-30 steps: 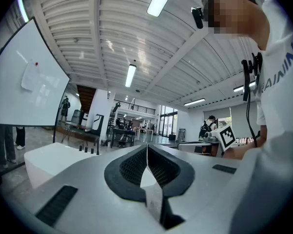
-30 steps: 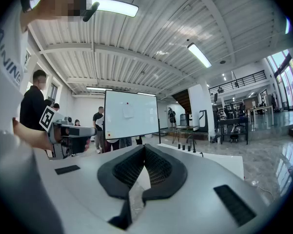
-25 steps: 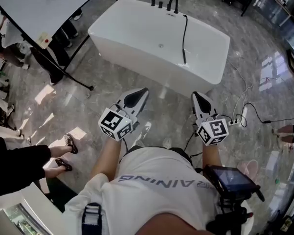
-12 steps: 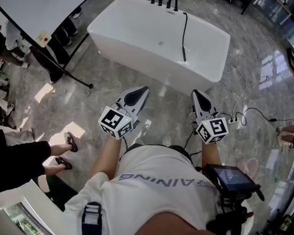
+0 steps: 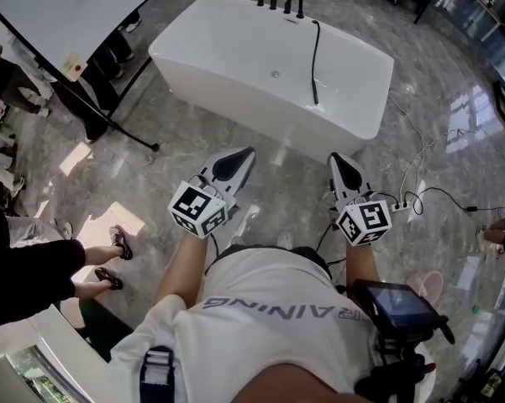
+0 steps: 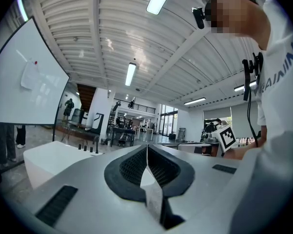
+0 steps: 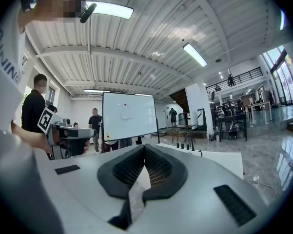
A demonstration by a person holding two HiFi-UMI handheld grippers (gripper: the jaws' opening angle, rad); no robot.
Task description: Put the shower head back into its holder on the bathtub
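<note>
The white bathtub (image 5: 235,57) stands on the marble floor ahead of me. A black shower head (image 5: 316,97) lies inside it, its hose running up to the black faucet (image 5: 296,2) and fittings on the far rim. My left gripper (image 5: 245,154) and right gripper (image 5: 335,159) hover side by side short of the tub's near wall, both shut and empty. In the left gripper view the left gripper (image 6: 147,147) has its pads together, with the tub (image 6: 41,160) at the left. In the right gripper view the right gripper (image 7: 144,148) is also pressed closed, with the tub (image 7: 219,162) at the right.
A whiteboard on a black stand (image 5: 84,15) is left of the tub, with bystanders (image 5: 8,78) beside it. Someone's sandalled feet (image 5: 113,259) are near my left. A power strip and cables (image 5: 407,204) lie on the floor at the right.
Both grippers have stayed where they were, still shut. The bystanders at the left edge shifted slightly.
</note>
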